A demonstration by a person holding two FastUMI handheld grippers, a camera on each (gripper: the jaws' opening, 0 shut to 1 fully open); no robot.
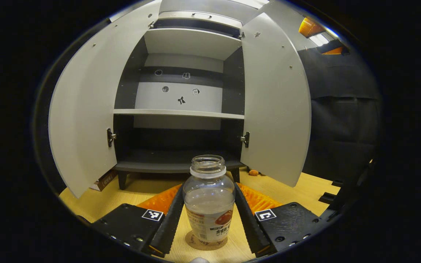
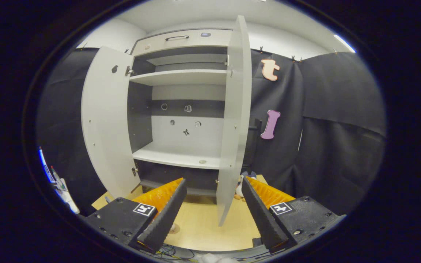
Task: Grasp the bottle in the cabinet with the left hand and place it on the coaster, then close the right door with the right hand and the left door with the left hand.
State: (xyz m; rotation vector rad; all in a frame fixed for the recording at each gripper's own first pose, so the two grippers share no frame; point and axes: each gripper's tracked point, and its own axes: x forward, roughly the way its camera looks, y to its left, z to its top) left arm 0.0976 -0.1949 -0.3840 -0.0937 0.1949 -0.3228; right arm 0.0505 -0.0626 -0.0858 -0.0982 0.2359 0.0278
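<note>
A clear bottle (image 1: 209,197) with no cap and a printed label stands upright on a round brown coaster (image 1: 196,244) on the wooden table. My left gripper (image 1: 208,187) is shut on it, one black finger against each side of its body. Behind it the grey cabinet (image 1: 181,114) has its left door (image 1: 82,109) and right door (image 1: 276,106) swung open and its shelves bare. In the right gripper view my right gripper (image 2: 213,179) is open and holds nothing. It faces the edge of the right door (image 2: 232,120), which stands a little farther off. The left door (image 2: 106,124) is wide open.
A small orange toy (image 1: 253,172) lies by the cabinet's right foot, and a flat box (image 1: 102,180) lies under the left door. A small figure (image 2: 239,188) sits behind the right door. Pens (image 2: 55,180) stand at the far left. Black cloth walls surround the table (image 2: 203,226).
</note>
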